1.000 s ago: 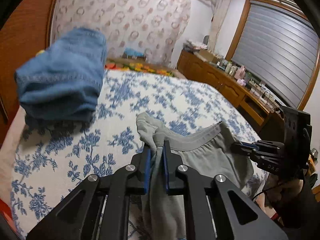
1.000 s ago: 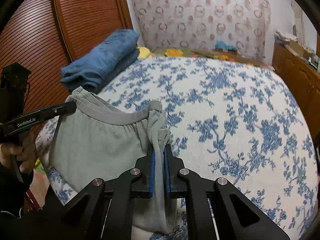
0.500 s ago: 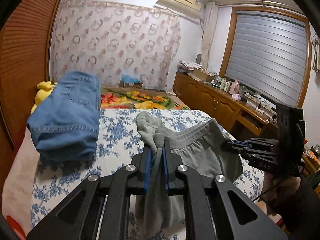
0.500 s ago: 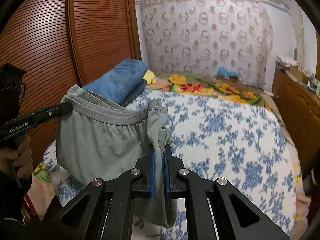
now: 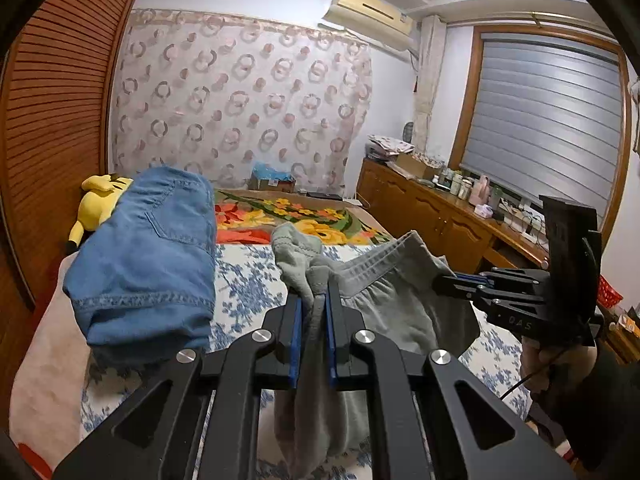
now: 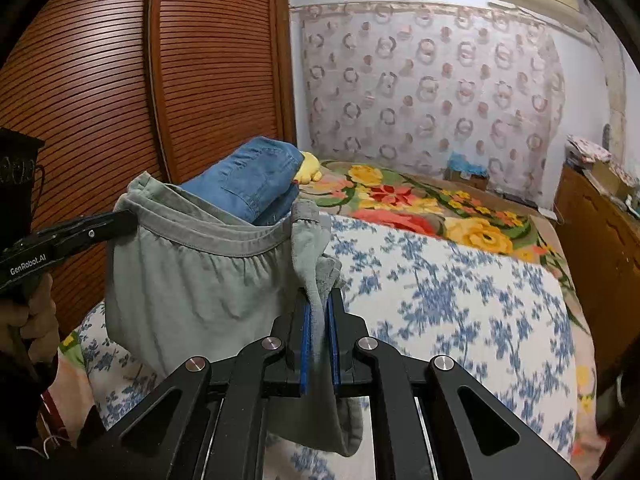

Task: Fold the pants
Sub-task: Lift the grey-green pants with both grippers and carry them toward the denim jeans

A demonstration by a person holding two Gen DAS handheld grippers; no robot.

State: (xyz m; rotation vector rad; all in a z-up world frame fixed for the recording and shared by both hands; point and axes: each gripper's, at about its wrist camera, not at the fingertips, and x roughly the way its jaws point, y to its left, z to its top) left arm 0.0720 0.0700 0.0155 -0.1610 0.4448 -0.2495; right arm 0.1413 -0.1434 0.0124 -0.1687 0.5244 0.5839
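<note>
The grey pants (image 5: 396,304) hang in the air above the bed, held by the waistband between both grippers. My left gripper (image 5: 314,300) is shut on one bunched end of the waistband. My right gripper (image 6: 319,304) is shut on the other end. In the right wrist view the grey pants (image 6: 192,280) sag between the grippers, with the left gripper (image 6: 120,220) at the far left. In the left wrist view the right gripper (image 5: 444,280) shows at the right. The legs hang below, out of sight.
The bed (image 6: 440,300) has a blue floral sheet, with a flowered blanket (image 6: 420,204) further back. Folded blue jeans (image 5: 148,248) and a yellow plush toy (image 5: 98,204) lie by the wooden wardrobe (image 6: 120,80). A wooden cabinet (image 5: 440,216) stands on the right.
Both grippers have risen with the pants. The waistband has lifted off the bed, and more of the wall and ceiling is in view.
</note>
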